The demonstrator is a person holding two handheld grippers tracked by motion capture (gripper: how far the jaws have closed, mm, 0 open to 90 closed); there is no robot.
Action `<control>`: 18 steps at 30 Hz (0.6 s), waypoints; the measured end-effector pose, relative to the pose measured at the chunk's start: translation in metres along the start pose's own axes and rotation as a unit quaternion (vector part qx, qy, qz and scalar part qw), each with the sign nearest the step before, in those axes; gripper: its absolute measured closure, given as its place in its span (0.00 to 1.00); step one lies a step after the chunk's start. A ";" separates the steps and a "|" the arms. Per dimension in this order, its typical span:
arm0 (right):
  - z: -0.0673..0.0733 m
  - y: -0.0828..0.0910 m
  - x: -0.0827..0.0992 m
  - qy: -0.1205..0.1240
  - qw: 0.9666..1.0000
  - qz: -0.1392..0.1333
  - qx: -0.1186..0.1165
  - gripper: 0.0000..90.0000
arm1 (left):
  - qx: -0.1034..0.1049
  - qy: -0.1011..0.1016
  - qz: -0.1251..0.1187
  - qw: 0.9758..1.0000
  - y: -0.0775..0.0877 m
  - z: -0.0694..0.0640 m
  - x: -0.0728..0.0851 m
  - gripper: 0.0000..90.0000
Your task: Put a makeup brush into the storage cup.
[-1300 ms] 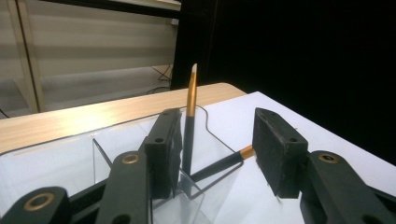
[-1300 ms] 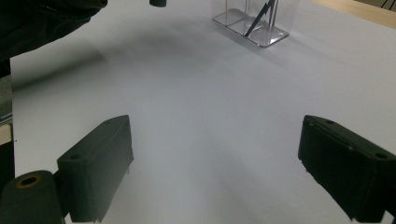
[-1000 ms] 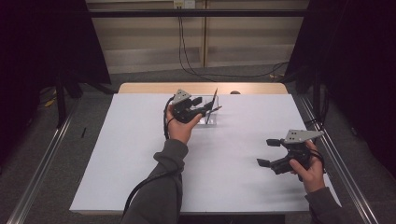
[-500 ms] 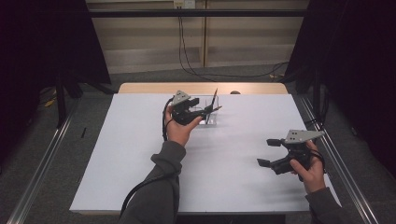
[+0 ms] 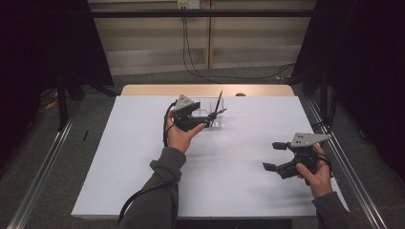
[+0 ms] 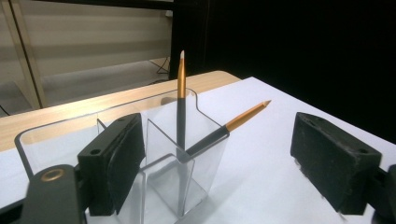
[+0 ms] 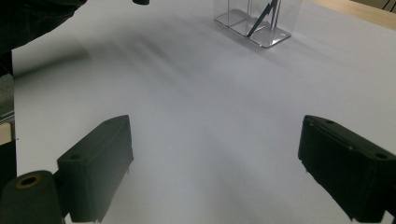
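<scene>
Right gripper (image 5: 275,156): near right of the white table (image 5: 119,167), jaws spread wide, holding nothing, well apart from the holder
Left gripper (image 5: 214,118): far centre, jaws spread and empty, one jaw just beside the clear acrylic pen holder (image 6: 187,154)
Pen holder contents: two black-and-gold pens in the same compartment, one pen (image 6: 180,93) upright, the other pen (image 6: 233,123) tilted right over the rim
Risk: a jaw nudging the light holder could likely tip or slide it; closing between the pens may catch both or knock the tilted one out
Change: left gripper has edged slightly toward the holder; right gripper barely moved
</scene>
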State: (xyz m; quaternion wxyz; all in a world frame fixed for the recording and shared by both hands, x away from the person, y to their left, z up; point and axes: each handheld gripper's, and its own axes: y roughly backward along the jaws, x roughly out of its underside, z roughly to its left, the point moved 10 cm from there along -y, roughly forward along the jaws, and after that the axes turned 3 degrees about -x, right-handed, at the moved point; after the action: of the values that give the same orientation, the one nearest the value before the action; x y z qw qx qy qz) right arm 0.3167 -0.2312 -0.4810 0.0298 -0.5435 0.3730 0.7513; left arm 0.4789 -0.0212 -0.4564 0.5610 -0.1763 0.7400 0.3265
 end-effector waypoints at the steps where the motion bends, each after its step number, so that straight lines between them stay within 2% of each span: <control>1: 0.000 0.000 0.000 -0.001 1.000 0.000 0.001 0.10 | 0.001 0.001 -0.001 1.000 0.001 0.000 0.000 0.18; 3: 0.000 0.000 0.000 0.000 1.000 0.000 0.000 0.10 | -0.002 0.000 -0.001 1.000 0.002 0.000 0.001 0.16; 4: 0.000 0.000 0.001 0.001 1.000 0.001 0.001 0.10 | -0.005 -0.009 0.004 1.000 0.003 0.001 0.002 0.16; 7: 0.000 -0.001 0.001 0.002 1.000 0.002 0.001 0.10 | 0.003 -0.009 0.000 1.000 0.005 -0.001 0.002 0.14; 11: 0.000 0.000 0.001 0.002 1.000 0.002 -0.001 0.10 | -0.003 -0.013 0.009 1.000 0.009 0.002 0.004 0.13; 13: 0.000 0.000 0.002 0.001 1.000 0.003 0.001 0.10 | 0.003 -0.008 0.001 1.000 0.010 0.001 0.004 0.13; 14: 0.000 0.000 0.002 0.001 1.000 0.003 0.001 0.10 | 0.002 -0.014 0.006 1.000 0.011 0.002 0.005 0.13; 15: 0.000 0.000 0.002 0.001 1.000 0.002 0.000 0.10 | -0.004 -0.015 0.010 1.000 0.012 0.003 0.006 0.13; 18: 0.000 0.000 0.002 0.001 1.000 0.002 0.000 0.10 | -0.004 -0.017 0.014 1.000 0.015 0.004 0.007 0.12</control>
State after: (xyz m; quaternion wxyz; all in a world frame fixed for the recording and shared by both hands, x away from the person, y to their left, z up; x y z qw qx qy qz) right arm 0.3159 -0.2324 -0.4826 0.0278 -0.5439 0.3743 0.7506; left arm 0.4699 -0.0073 -0.4597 0.5679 -0.1622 0.7318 0.3401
